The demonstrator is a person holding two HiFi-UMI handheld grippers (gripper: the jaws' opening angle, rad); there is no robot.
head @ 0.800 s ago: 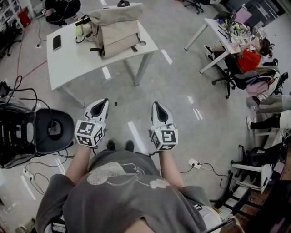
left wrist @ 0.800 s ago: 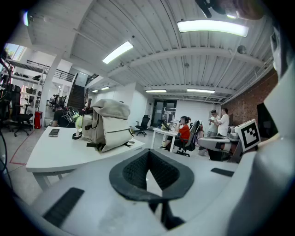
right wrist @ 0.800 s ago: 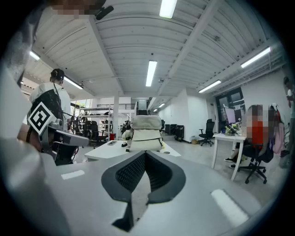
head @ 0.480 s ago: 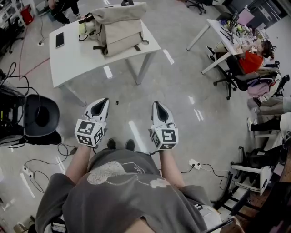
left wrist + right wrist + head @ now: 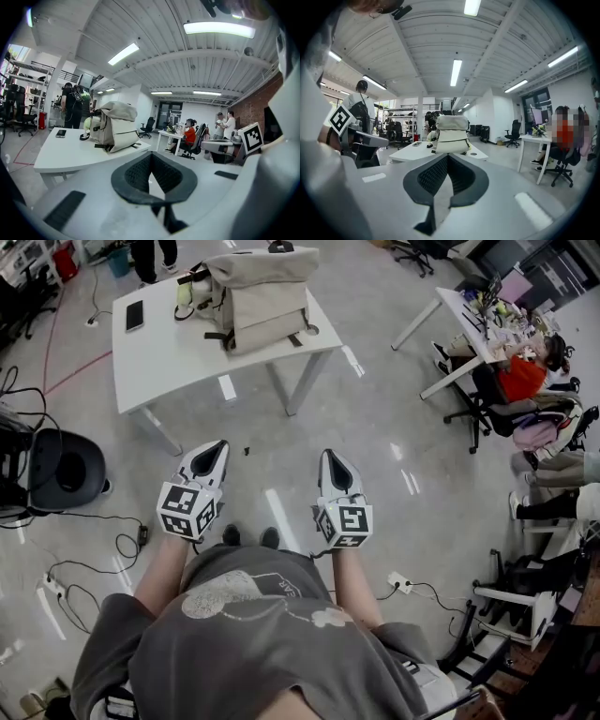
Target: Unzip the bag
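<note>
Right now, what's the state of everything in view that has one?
left tongs: shut, empty, well short of the bag.
right tongs: shut, empty, well short of the bag.
bag: upright on table, top flap down, untouched.
phone: flat on table, screen dark.

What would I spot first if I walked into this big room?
Probably the beige bag standing on the white table ahead. Closer in, the left gripper and right gripper are held out side by side, both shut and empty, well short of the bag.
</note>
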